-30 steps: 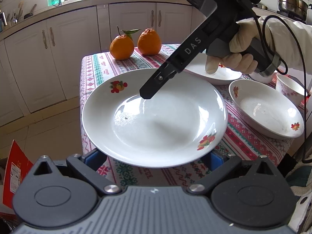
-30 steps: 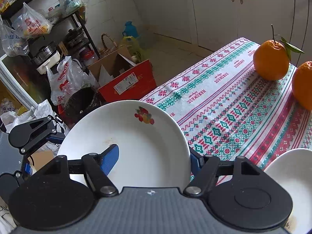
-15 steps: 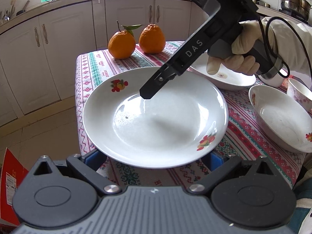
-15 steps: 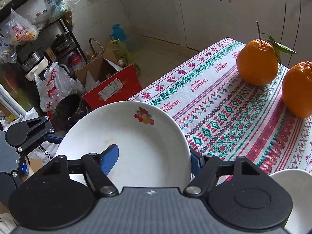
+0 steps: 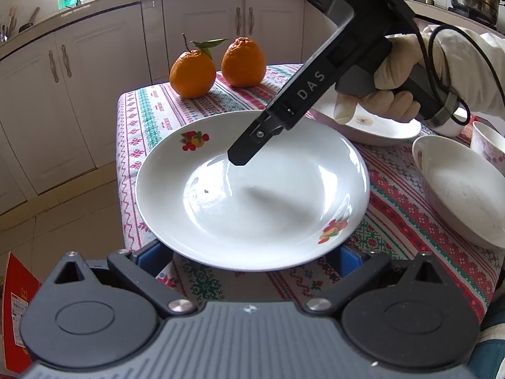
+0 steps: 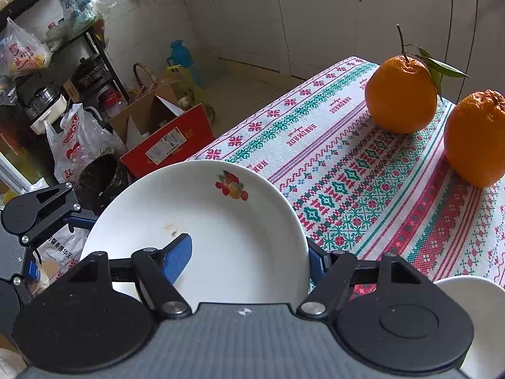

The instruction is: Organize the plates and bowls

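Note:
A white plate (image 5: 252,195) with fruit prints is held above the patterned tablecloth (image 5: 151,120). My right gripper (image 6: 249,259) is shut on its rim, one blue finger (image 6: 176,257) inside the plate (image 6: 205,237), the other under the edge. In the left wrist view the right gripper (image 5: 243,158) reaches down into the plate. My left gripper (image 5: 249,252) is open, its blue fingers spread below the plate's near rim, not clamping it. A second plate (image 5: 385,129) and a white bowl (image 5: 464,189) sit on the table at right.
Two oranges (image 5: 217,66) sit at the table's far end; they also show in the right wrist view (image 6: 404,94). A patterned cup (image 5: 489,142) stands at far right. White cabinets (image 5: 63,94) stand behind. A red box (image 6: 170,142), bags and a shelf are on the floor beside the table.
The plate, held by the right gripper, has moved forward over the table toward the oranges. Both grippers travelled with it; jaw states are unchanged.

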{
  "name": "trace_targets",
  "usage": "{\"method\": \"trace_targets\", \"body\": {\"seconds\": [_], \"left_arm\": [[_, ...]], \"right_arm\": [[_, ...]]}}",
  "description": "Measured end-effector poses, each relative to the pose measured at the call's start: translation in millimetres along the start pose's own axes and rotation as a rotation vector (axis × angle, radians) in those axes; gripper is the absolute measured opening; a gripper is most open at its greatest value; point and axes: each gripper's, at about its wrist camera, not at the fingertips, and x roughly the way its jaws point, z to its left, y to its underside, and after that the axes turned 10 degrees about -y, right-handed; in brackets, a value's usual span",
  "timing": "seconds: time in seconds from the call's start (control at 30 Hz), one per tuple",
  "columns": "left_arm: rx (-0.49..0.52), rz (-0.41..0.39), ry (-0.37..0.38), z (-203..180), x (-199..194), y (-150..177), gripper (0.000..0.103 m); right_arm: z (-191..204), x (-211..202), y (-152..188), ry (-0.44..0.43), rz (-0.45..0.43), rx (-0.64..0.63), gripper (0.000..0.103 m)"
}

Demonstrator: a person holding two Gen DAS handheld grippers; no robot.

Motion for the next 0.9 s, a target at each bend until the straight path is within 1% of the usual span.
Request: {"method": "trace_targets", "body": {"seconds": [0.23,0.43,0.53,0.6,0.8,0.9], "left_arm": [[0.013,0.0,0.001,-1,3,-2,0.101],[0.012,-0.004,0.003,-1,3,-1,0.101],[0.014,-0.009,0.004,-1,1,0,0.101],[0.012,-0.011,0.005,0,1,0,0.102],[0.008,-0.02,-0.012,-2,-7,2,0.102],[-0.015,-0.026,-0.018,-1,-15,4,0.102]], "right_arm": [[-1,0,0,0.011,-0.002,0.002,0.08],[2,4,1,0.021,0.006,-0.019,0.085],[4,4,1,0.01,0.006,-0.02,0.093],[7,2,1,0.007,0.001,-0.031,0.102],[20,-6,2,0.049,0.0,-0.071,0.103],[24,-17,7,0.068,-0.016,-0.067,0.103]]}}
